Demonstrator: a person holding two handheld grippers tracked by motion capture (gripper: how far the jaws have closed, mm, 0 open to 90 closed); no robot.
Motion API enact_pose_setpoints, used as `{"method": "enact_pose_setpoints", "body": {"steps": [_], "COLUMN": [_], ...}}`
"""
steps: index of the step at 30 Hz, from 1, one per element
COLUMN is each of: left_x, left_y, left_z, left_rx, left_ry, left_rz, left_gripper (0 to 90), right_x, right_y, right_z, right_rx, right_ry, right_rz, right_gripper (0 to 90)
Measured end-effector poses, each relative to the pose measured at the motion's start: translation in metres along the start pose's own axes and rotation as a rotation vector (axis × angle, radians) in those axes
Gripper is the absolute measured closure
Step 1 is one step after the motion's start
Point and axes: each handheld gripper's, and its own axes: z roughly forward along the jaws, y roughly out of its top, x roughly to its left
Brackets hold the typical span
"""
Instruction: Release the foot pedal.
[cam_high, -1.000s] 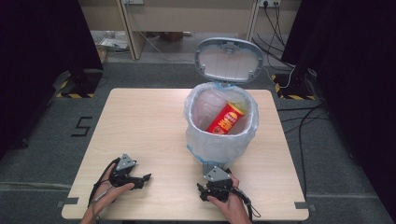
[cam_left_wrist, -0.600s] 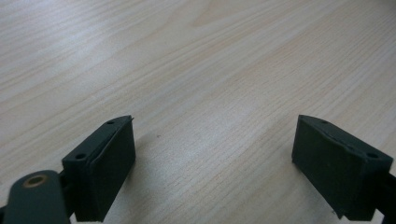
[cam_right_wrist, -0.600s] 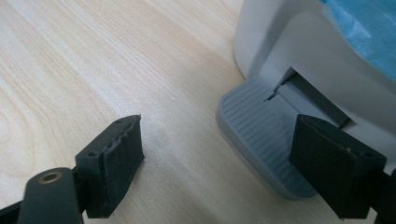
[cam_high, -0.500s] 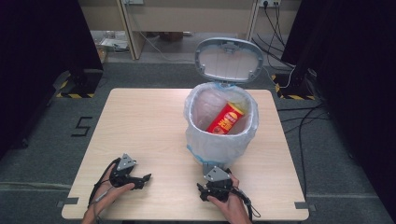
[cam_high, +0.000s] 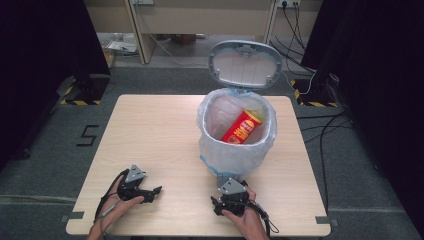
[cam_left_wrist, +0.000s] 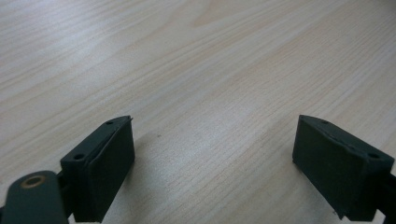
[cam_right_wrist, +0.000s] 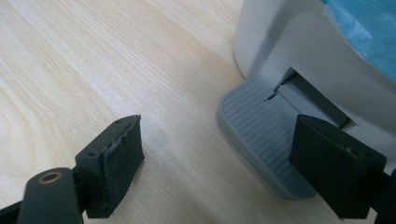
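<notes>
Pale wood-grain table (cam_high: 160, 135); grey bin (cam_high: 240, 150) (blue-edged clear liner (cam_high: 220, 155)) with a red-and-yellow can (cam_high: 241, 127); ribbed grey pedal (cam_right_wrist: 257, 126).

The counter (cam_high: 150, 135) is being lit evenly from above; the frame's side edges are being left dark, and soft shadows are being cast beneath blurred near claws.

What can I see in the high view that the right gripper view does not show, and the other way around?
High view: the red cylindrical snack can lying tilted inside the bag-lined bin, the raised grey oval lid, and the left gripper resting near the table's front edge.

Right gripper view: the ribbed grey foot pedal at the bin's base, close behind the right gripper, whose jaws are open with nothing between them.

Both: the pale wooden table and the white plastic pedal bin with its bluish liner.
</notes>
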Motion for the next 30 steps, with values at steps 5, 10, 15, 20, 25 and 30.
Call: {"method": "enact_pose_setpoints", "body": {"steps": [5, 10, 15, 20, 25, 30], "left_x": [0.0001, 0.0002, 0.0002, 0.0004, 0.0004, 0.0004], "left_y": [0.0, 0.0, 0.0, 0.0, 0.0, 0.0], "left_z": [0.0, 0.0, 0.0, -0.0002, -0.0003, -0.0001], "left_rx": [-0.001, -0.001, -0.001, 0.001, 0.001, -0.001], "left_ry": [-0.002, -0.002, -0.002, -0.003, -0.004, -0.004], "left_rz": [-0.001, -0.001, -0.001, -0.002, -0.002, -0.003], "left_gripper": [12.0, 12.0, 12.0, 12.1, 12.0, 12.0], "right_x": [0.0002, 0.0002, 0.0001, -0.0001, -0.0015, -0.002], "right_y": [0.0004, 0.0002, 0.0001, 0.0006, 0.0023, 0.0022], "right_z": [-0.0001, -0.0002, -0.0007, -0.0015, -0.0041, -0.0045], "right_rx": [0.004, 0.003, 0.002, 0.003, -0.006, -0.006], "right_ry": [-0.001, -0.002, 0.0, 0.0, 0.004, 0.006], "right_rz": [0.001, 0.0, -0.001, 0.001, 0.005, 0.003], "right_gripper": [17.0, 17.1, 17.1, 17.1, 17.3, 17.4]}}
